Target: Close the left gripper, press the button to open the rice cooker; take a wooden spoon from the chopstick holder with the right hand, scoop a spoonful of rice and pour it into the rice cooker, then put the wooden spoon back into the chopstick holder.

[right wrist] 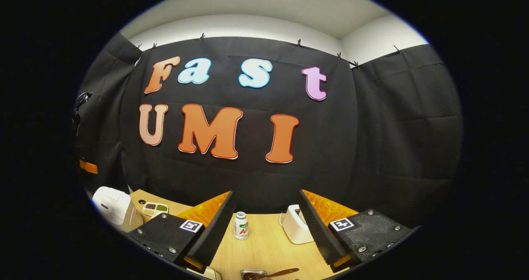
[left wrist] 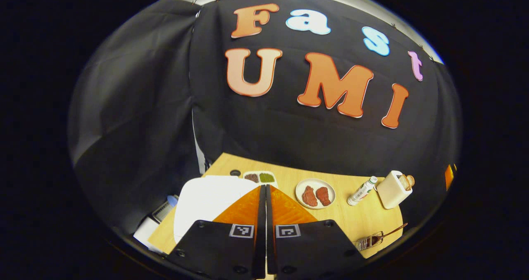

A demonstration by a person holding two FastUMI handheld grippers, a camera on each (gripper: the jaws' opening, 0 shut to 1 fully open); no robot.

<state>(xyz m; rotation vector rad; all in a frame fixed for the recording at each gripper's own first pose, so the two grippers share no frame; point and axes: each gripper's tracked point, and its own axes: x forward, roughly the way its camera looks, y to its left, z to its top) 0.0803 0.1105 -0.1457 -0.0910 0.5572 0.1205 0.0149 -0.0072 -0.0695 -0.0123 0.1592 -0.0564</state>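
1. Left gripper had its fingers pressed together, nothing between them, hovering over the white rice cooker at the lower left of its view. Lid looked down, so I'd say the button press was the step in hand.
2. Next move probably called for lowering the shut tips onto the button, which I couldn't make out.
3. Right gripper had fingers wide apart, empty, above the tabletop.
4. Wooden spoon lay at the bottom edge of the right gripper view.
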